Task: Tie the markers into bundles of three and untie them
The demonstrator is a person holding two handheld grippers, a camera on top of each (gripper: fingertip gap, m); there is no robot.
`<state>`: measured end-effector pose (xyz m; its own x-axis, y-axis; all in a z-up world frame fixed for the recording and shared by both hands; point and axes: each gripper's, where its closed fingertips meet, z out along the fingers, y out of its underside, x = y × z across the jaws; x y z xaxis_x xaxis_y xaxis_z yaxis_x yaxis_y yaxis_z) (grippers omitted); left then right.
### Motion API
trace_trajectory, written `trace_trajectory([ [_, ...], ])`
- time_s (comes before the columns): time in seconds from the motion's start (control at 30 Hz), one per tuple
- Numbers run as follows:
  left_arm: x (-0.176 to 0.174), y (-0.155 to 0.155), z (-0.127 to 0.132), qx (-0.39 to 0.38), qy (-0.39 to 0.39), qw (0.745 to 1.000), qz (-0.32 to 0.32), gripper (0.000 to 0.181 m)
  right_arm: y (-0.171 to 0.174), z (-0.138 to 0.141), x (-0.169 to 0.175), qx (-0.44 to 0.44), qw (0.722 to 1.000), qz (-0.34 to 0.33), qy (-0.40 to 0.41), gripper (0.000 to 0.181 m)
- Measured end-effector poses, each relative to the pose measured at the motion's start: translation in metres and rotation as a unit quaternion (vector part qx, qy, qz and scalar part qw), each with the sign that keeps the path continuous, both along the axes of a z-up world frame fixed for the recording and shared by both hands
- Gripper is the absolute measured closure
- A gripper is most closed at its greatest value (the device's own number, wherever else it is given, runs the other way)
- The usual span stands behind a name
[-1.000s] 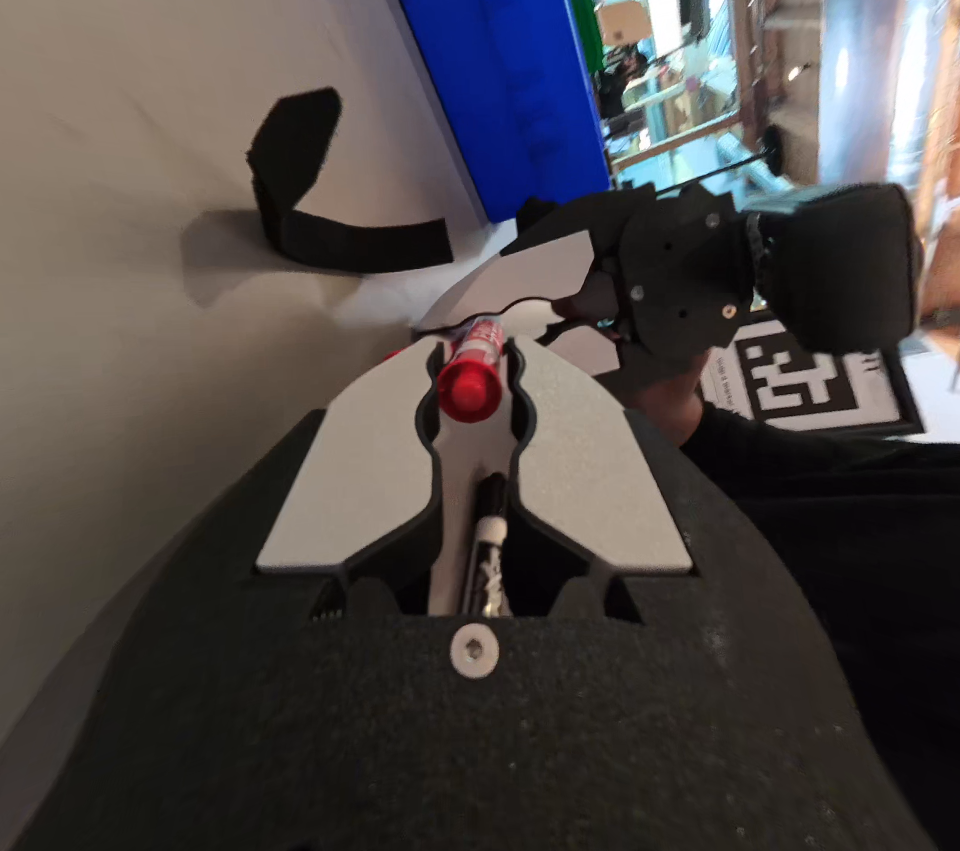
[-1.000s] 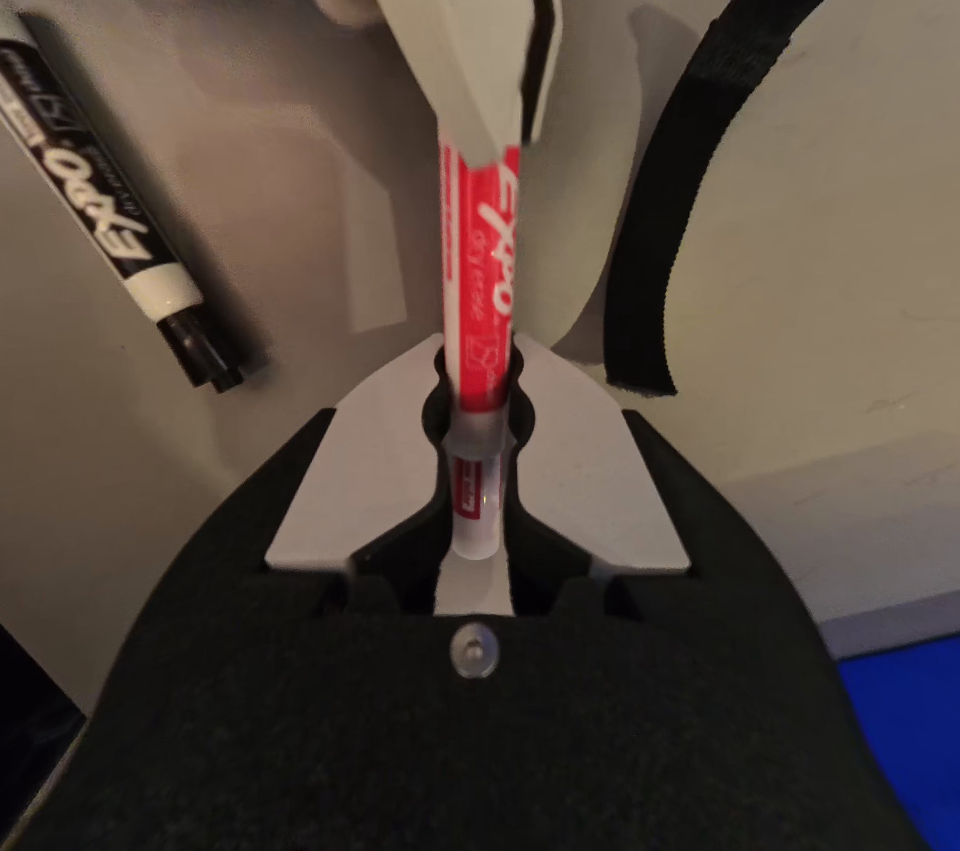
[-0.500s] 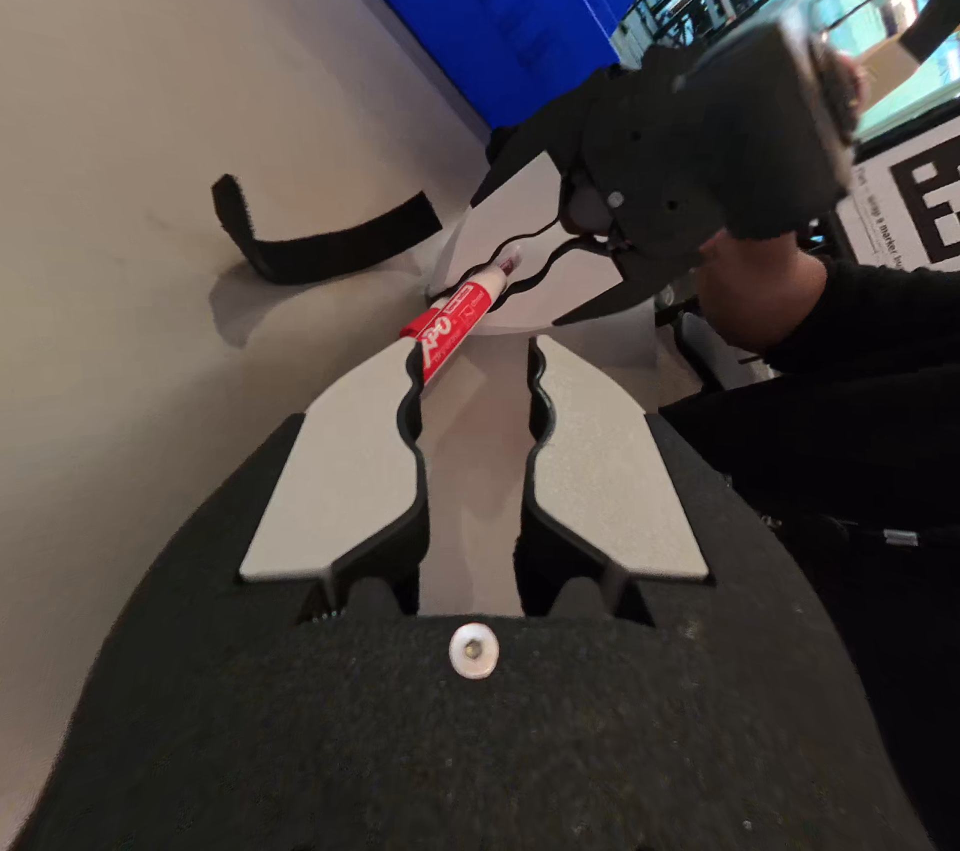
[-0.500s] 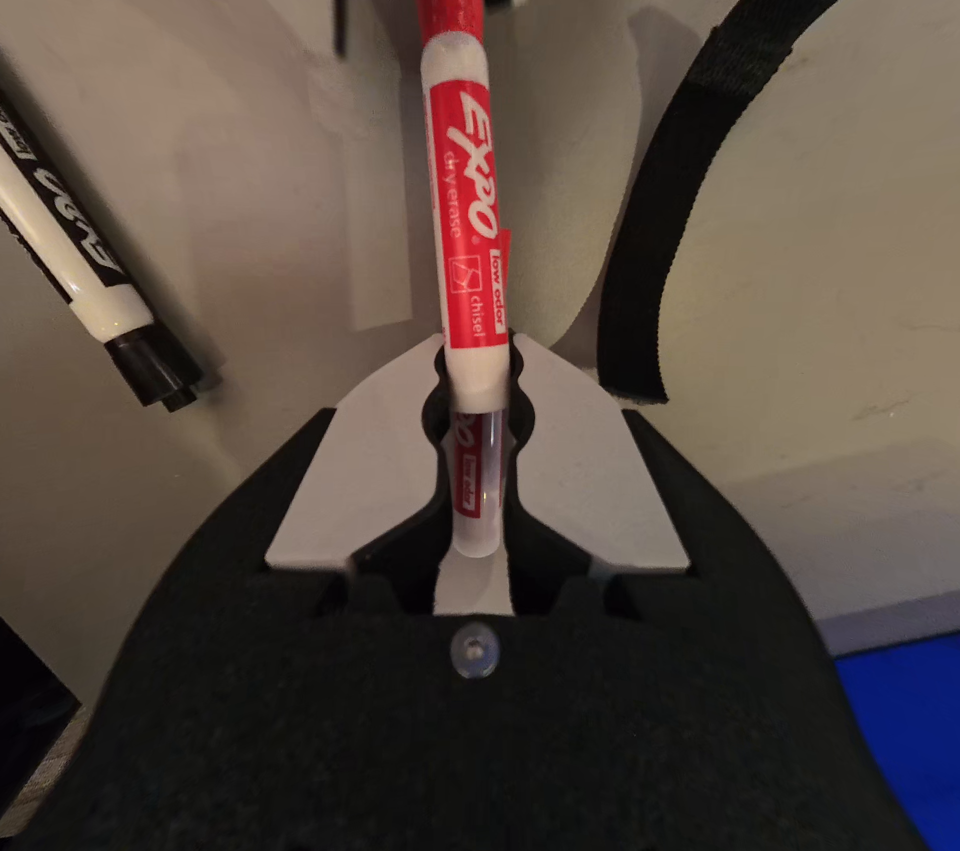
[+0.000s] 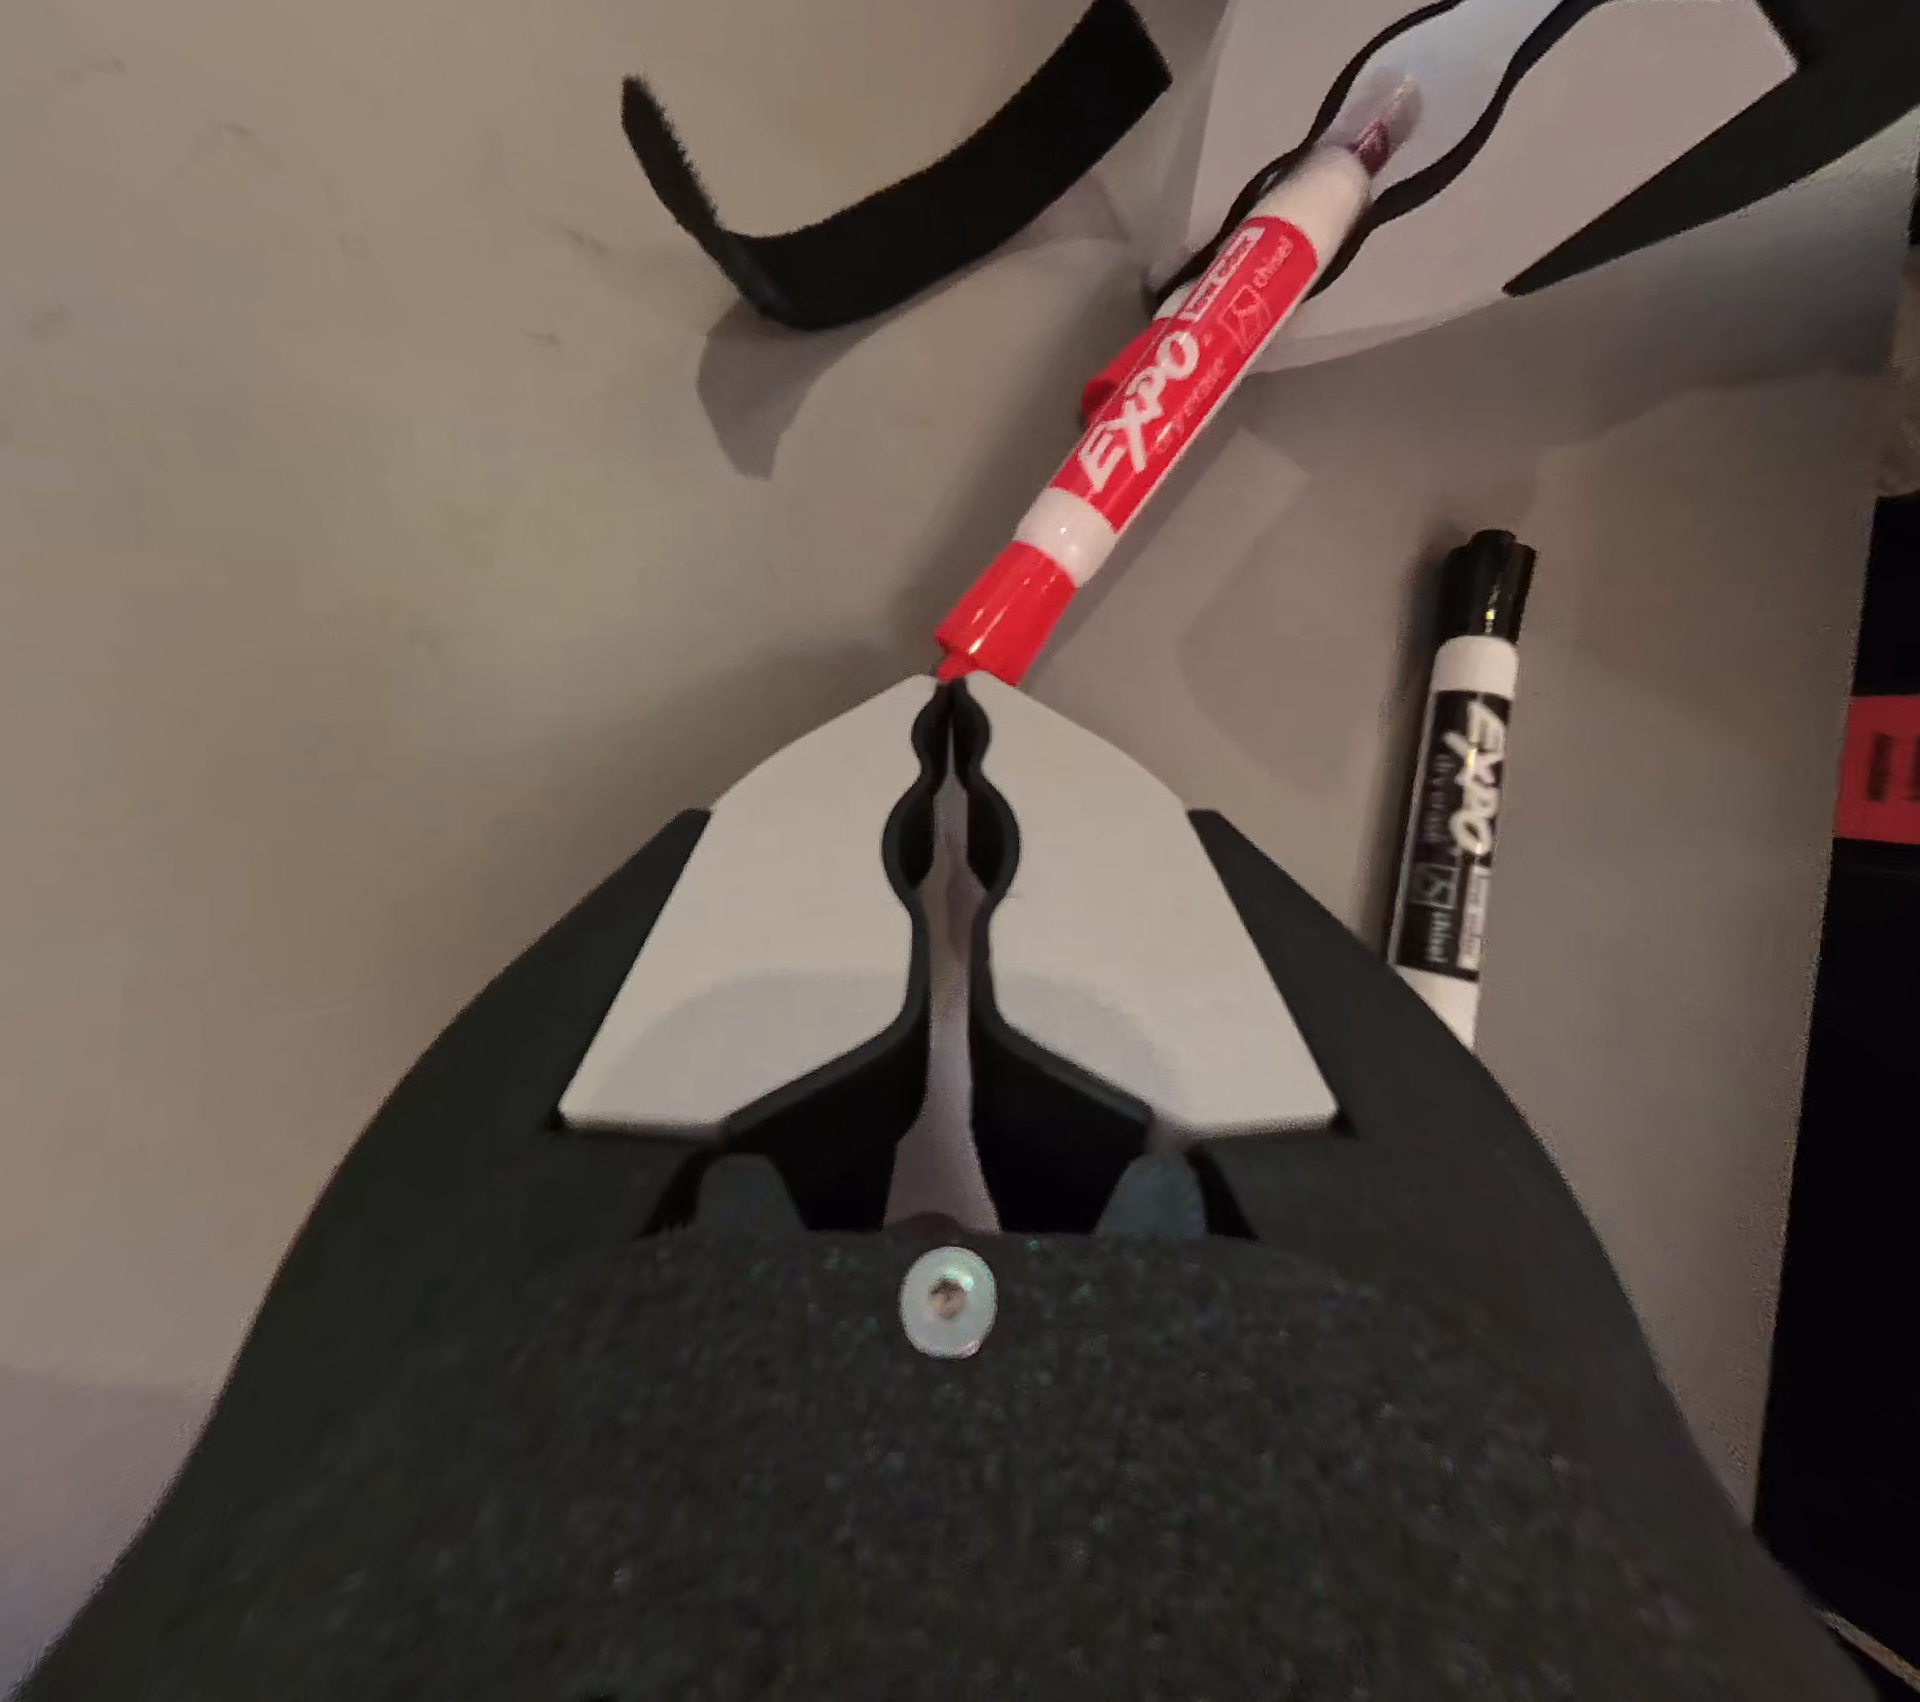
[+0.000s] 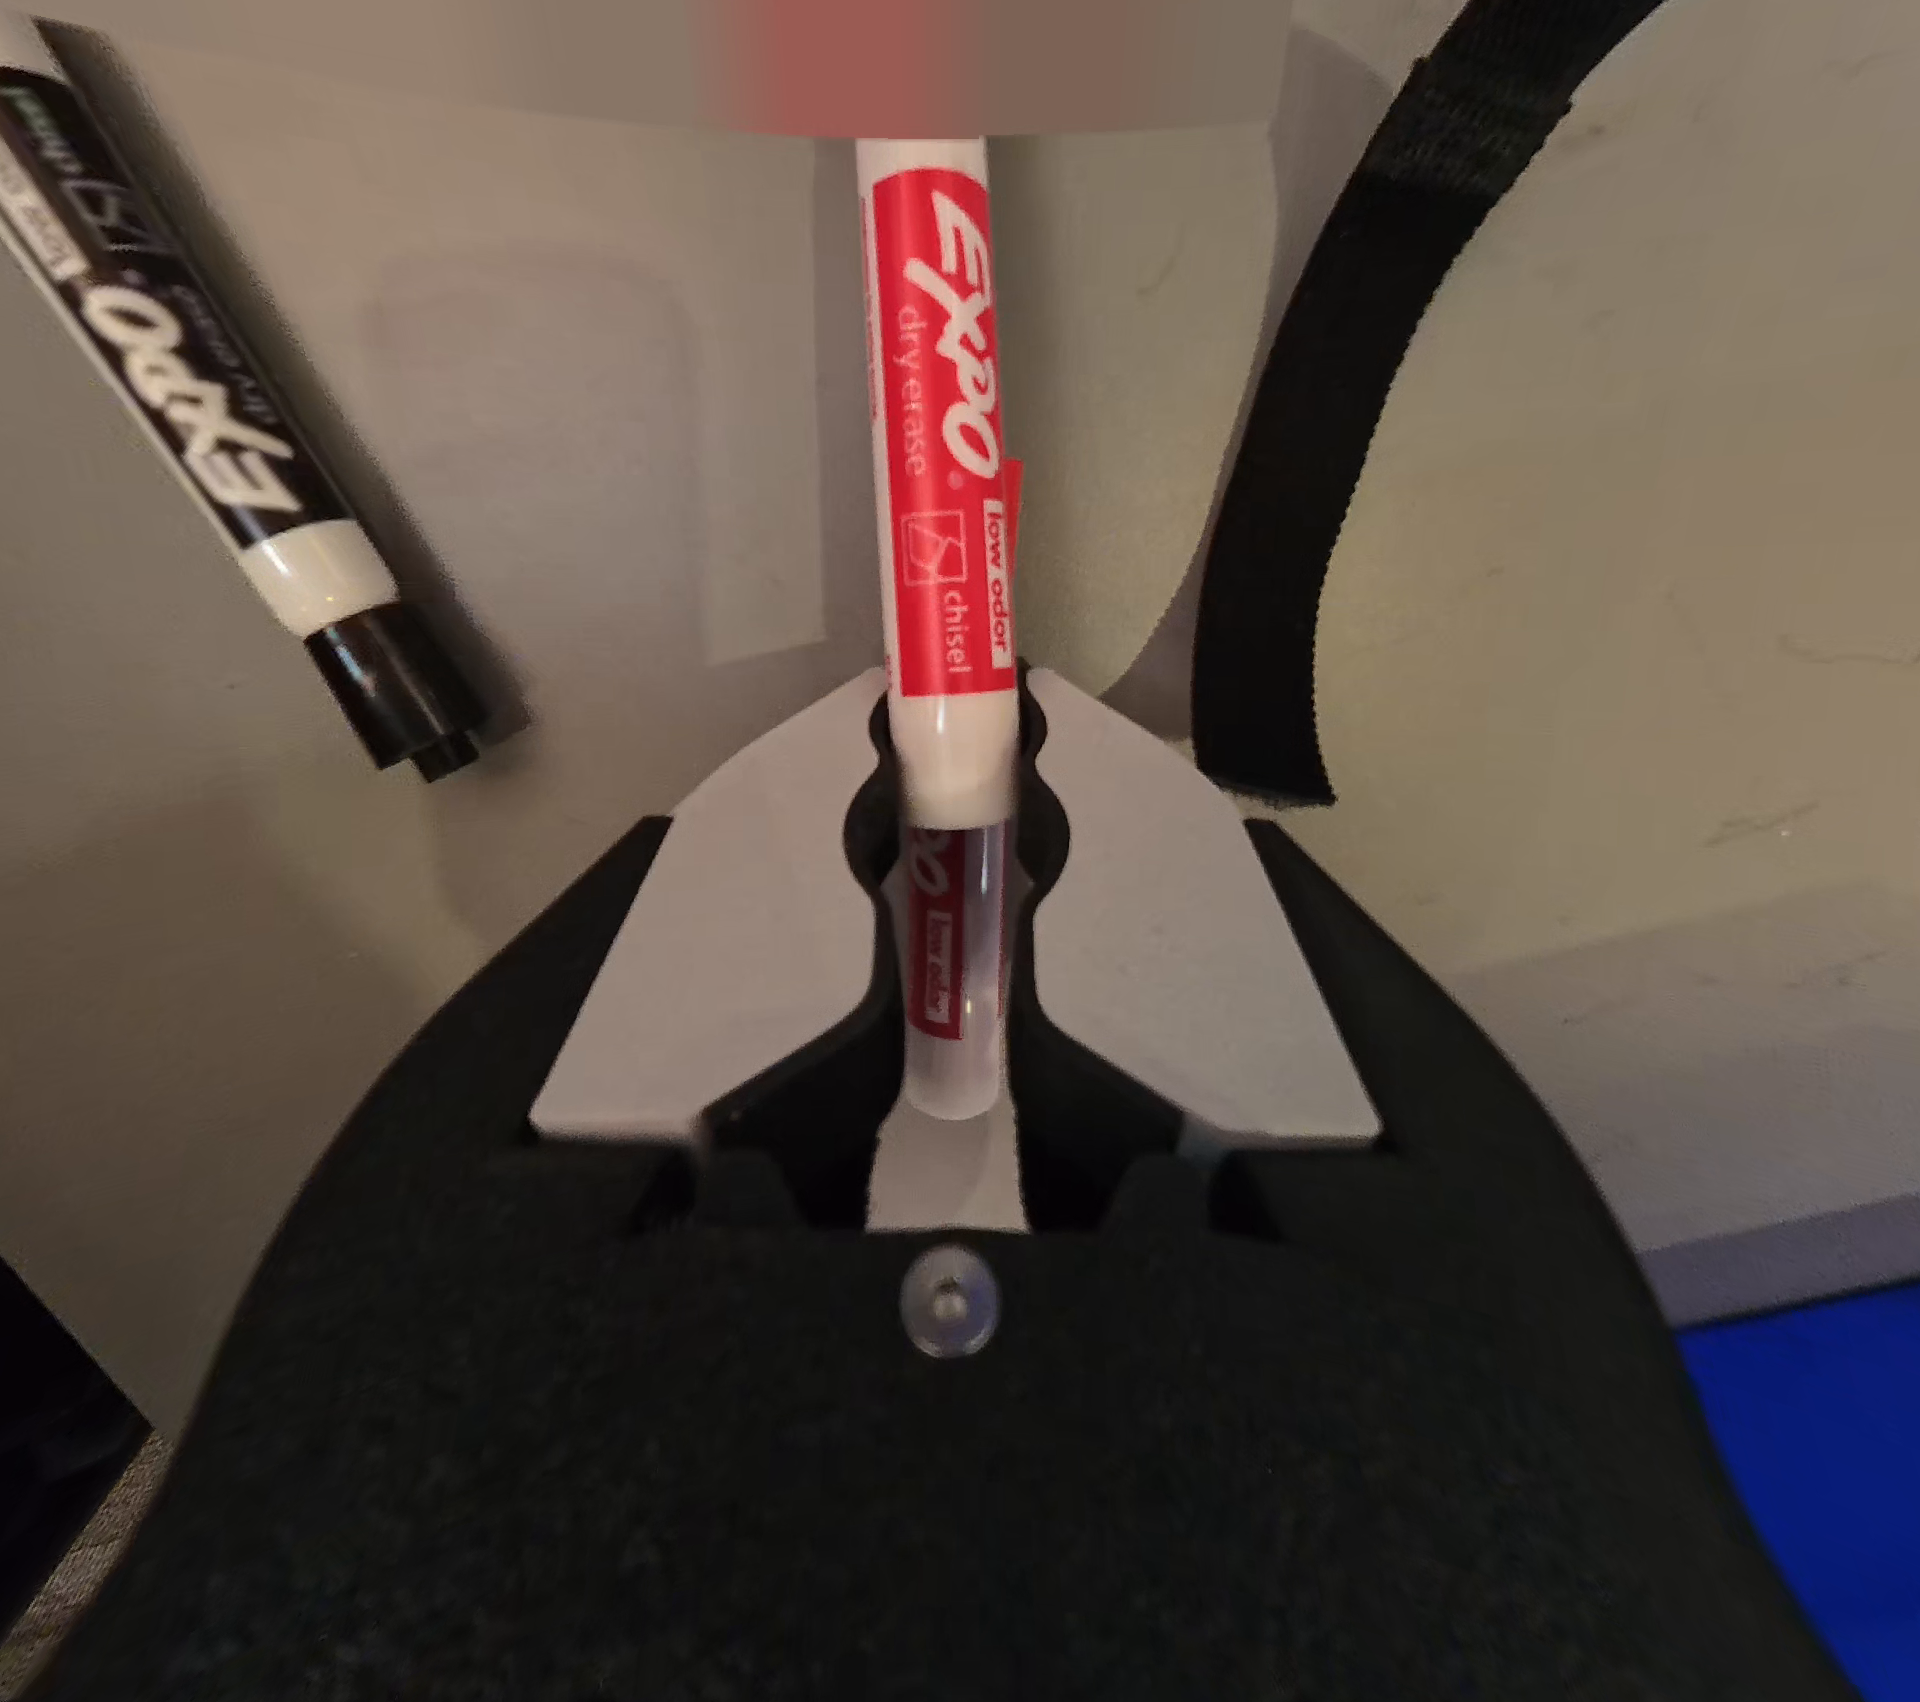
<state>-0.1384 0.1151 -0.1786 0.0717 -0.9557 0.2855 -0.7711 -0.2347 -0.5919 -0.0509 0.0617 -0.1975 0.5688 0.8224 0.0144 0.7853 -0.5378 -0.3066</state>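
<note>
My right gripper [image 6: 951, 717] is shut on the back end of a red marker [image 6: 935, 426] and holds it just above the grey table [image 6: 1610, 717]. In the left wrist view the red marker [image 5: 1143, 426] slants down from the right gripper [image 5: 1262, 281] at the upper right. Its red cap points at my left gripper [image 5: 951, 696]. The left gripper is shut with nothing in it, its tips at the cap's end. A black marker [image 5: 1455, 800] lies on the table to the right; it also shows in the right wrist view [image 6: 208, 405]. A black hook-and-loop strap [image 5: 883, 198] lies curled behind.
The strap [image 6: 1351, 405] lies right of the red marker in the right wrist view. A dark box [image 5: 1870, 925] stands at the table's right edge in the left wrist view. A blue surface [image 6: 1818, 1424] lies beyond the table's edge at the lower right. Some 11 cm of space lies between my two pairs of fingers. About 7 cm separates my right fingertips from the strap [image 6: 1351, 405]. My left wrist view [image 5: 891, 220] looks at it from another angle.
My left gripper let go of the red marker's cap, opened, drew back and shut empty. Its view swung down to the table. My right gripper kept hold of the red marker.
</note>
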Motion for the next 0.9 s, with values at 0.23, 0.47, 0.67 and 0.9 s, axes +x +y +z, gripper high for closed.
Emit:
trace_trajectory([
  [0.23, 0.015, 0.011, 0.007, 0.026, -0.013, 0.999, 0.017, 0.181, 0.000, 0.000, 0.002, -0.002, 1.000, 0.000, -0.001, 0.162],
  [0.47, 0.031, -0.004, 0.014, -0.001, -0.033, 0.999, -0.001, 0.180, 0.000, 0.000, 0.002, -0.009, 1.000, 0.003, -0.007, 0.163],
  [0.67, -0.005, 0.013, -0.002, 0.011, 0.019, 0.998, 0.054, 0.178, 0.000, 0.000, 0.002, -0.010, 1.000, 0.004, -0.001, 0.163],
  [0.9, 0.012, 0.008, -0.006, -0.007, -0.012, 0.999, 0.044, 0.181, 0.000, 0.000, 0.005, -0.014, 1.000, 0.002, -0.002, 0.162],
])
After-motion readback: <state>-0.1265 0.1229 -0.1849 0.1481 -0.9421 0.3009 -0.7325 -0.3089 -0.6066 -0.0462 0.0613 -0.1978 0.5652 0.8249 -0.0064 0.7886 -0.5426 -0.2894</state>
